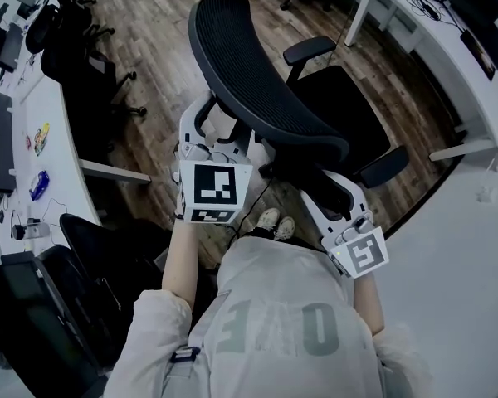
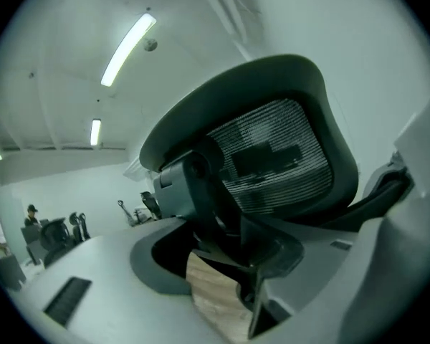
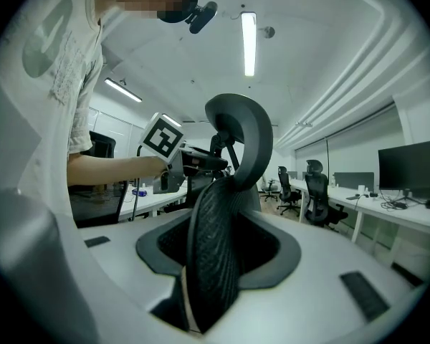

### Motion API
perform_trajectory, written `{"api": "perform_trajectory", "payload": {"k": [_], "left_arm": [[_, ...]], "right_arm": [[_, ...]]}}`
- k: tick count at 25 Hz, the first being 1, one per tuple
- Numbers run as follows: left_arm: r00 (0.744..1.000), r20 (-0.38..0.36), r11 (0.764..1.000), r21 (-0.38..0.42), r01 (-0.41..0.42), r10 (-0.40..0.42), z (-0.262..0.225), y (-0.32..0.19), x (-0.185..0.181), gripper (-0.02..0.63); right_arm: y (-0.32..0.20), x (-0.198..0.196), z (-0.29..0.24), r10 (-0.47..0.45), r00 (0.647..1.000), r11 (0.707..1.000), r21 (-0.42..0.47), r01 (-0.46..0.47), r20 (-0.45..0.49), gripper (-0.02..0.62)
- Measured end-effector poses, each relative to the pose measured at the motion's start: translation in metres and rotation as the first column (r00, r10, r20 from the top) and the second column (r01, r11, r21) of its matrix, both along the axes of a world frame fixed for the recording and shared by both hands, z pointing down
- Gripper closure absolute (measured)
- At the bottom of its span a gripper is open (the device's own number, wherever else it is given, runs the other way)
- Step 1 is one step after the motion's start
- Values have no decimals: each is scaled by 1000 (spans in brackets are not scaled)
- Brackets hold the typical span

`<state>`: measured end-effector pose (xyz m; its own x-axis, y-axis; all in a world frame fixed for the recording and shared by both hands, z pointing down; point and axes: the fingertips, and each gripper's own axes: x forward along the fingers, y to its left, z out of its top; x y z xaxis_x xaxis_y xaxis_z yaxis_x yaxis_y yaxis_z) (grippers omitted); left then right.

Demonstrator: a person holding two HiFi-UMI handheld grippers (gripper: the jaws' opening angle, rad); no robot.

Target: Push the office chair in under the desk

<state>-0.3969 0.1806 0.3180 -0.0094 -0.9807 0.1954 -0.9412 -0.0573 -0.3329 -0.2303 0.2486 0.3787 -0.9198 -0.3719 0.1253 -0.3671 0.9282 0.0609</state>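
Head view: office chair [image 1: 266, 98] stands on the wood floor [image 1: 158, 73], out from the white surface [image 1: 448, 56], not under it. The left hand-held gripper [image 1: 220, 139] is at the backrest's left edge, the right hand-held gripper [image 1: 319, 196] at its lower right.
Left gripper view: jaws clamped on the backrest frame [image 2: 201, 192].
Right gripper view: jaws clamped on the mesh edge [image 3: 215, 242].

On my feed, a wood-plank floor [image 1: 149, 48] carries the black office chair [image 1: 315, 114] at centre, a cluster of dark chairs [image 1: 75, 48] at upper left and a pair of pale shoes [image 1: 275, 222] just behind it. The white bench [image 1: 54, 123] at left holds a small blue item [image 1: 39, 185]; the right-hand bench [image 1: 448, 56] bears dark cables [image 1: 423, 2]
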Motion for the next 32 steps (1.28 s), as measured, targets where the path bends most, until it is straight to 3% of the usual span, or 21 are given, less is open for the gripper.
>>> {"api": "perform_trajectory", "payload": {"k": [4,17,32], "left_arm": [[1000,29,1000,-12,2,-2,2,-5,-1,417],[997,40,998,-13,-69,69,2,-44,11,420],[975,40,976,10,-219,219,-2,-163,97,425]], "right_arm": [[-1,-2,-2,6,1000,1000,-22,-5,5,426],[-28,3,-1,4,1000,998,-61,-3,25,426],[-142,76,0,30,999,999,-32,-31,-35,426]]}}
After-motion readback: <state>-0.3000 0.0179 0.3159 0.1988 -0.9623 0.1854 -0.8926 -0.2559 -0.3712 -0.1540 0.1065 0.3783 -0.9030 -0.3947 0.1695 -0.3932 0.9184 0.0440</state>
